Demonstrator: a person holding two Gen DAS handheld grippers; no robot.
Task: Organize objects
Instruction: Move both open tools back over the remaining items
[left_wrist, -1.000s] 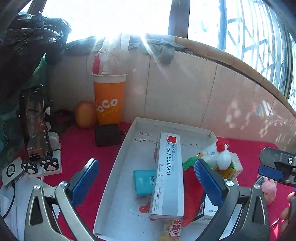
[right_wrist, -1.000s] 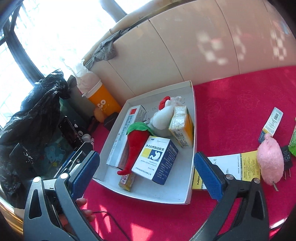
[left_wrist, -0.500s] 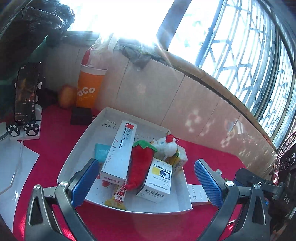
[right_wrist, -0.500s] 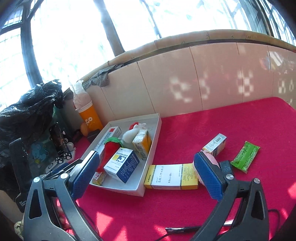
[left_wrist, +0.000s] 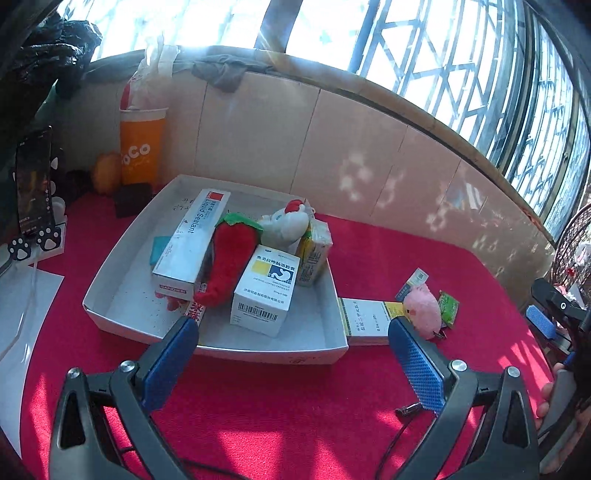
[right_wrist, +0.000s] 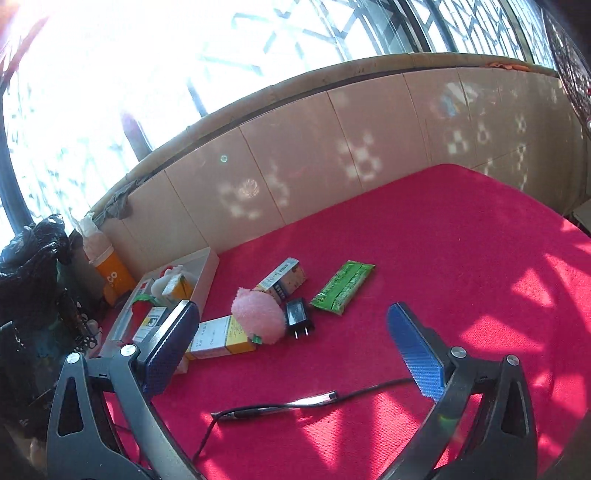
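A white tray (left_wrist: 118, 295) on the red cloth holds a sealant box (left_wrist: 192, 240), a red plush chilli (left_wrist: 229, 258), a white medicine box (left_wrist: 264, 288), a white plush chick (left_wrist: 284, 225) and a yellow carton (left_wrist: 314, 254). Right of the tray lie a flat yellow-and-white box (right_wrist: 221, 338), a pink plush ball (right_wrist: 258, 314), a black charger plug (right_wrist: 298, 317), a green packet (right_wrist: 343, 286) and a small barcode box (right_wrist: 282, 280). My left gripper (left_wrist: 295, 369) hangs open in front of the tray. My right gripper (right_wrist: 291, 354) is open above the cloth, near the loose items.
An orange cup (left_wrist: 142, 144), an orange fruit (left_wrist: 105, 173) and a black block (left_wrist: 131, 199) stand by the tiled wall. A phone on a paw stand (left_wrist: 33, 192) is at the left. A black cable with a metal tip (right_wrist: 280, 404) lies on the cloth.
Both grippers have pulled back and up from the tray. The right wrist view has swung right, so the loose items now sit in its middle. Both stayed open.
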